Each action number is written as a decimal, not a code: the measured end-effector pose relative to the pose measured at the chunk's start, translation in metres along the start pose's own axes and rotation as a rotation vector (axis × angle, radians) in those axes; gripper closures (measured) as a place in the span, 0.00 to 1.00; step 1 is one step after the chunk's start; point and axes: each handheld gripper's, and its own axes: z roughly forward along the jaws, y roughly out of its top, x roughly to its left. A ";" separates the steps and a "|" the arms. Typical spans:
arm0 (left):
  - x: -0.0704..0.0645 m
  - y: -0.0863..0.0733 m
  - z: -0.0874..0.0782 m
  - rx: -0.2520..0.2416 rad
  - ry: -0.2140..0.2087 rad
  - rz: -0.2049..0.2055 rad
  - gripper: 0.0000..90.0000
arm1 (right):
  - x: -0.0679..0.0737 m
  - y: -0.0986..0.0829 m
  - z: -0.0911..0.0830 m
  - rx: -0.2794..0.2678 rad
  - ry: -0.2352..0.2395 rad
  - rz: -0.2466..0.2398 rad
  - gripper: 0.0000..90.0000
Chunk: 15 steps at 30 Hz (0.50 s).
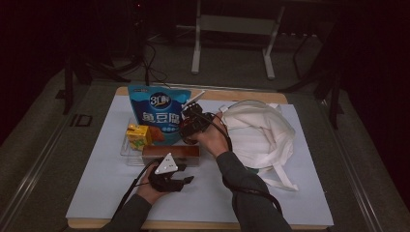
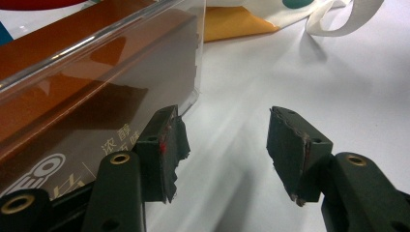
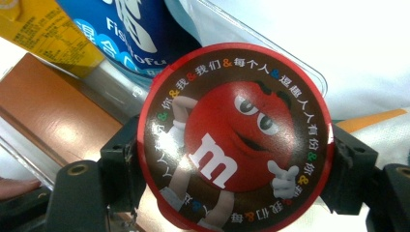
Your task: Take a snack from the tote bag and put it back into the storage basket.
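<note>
Right gripper [image 3: 232, 159]: its jaws are clamping the round M&M's tin [image 3: 235, 137] from both sides, pressing against its red rim. In the high view this gripper [image 1: 193, 126] is hovering near the middle of the table, just beside the white cloth bag [image 1: 261, 133].

M&M's tin: it is sitting held between the right jaws, its printed face turned toward the gripper's camera, above the clear box and close to the blue pouch.

Left gripper [image 2: 222, 145]: its jaws are standing wide apart with nothing between them. One finger [image 2: 162, 145] is lying just beside the end wall of the clear box [image 2: 96, 96]; whether it is touching cannot be told. In the high view this gripper [image 1: 167, 176] is resting nearer the front edge of the table.

Clear box: it is lying left of the table's centre, showing a brown carton inside.

Blue pouch [image 1: 157, 113]: it is standing upright toward the far edge of the table, behind the clear box.

Yellow carton [image 1: 138, 135]: it is sitting just in front of the pouch, at its left.

White cloth bag: it is lying crumpled on the right half of the table, its straps trailing toward the front edge.
</note>
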 end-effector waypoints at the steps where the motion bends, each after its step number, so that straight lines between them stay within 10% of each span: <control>1: 0.000 0.000 0.000 0.000 0.000 0.000 0.51 | 0.000 0.000 0.001 0.003 -0.002 0.002 0.28; 15: 0.000 0.000 0.000 -0.001 0.000 0.001 0.51 | 0.001 -0.003 0.009 0.012 -0.003 0.012 0.28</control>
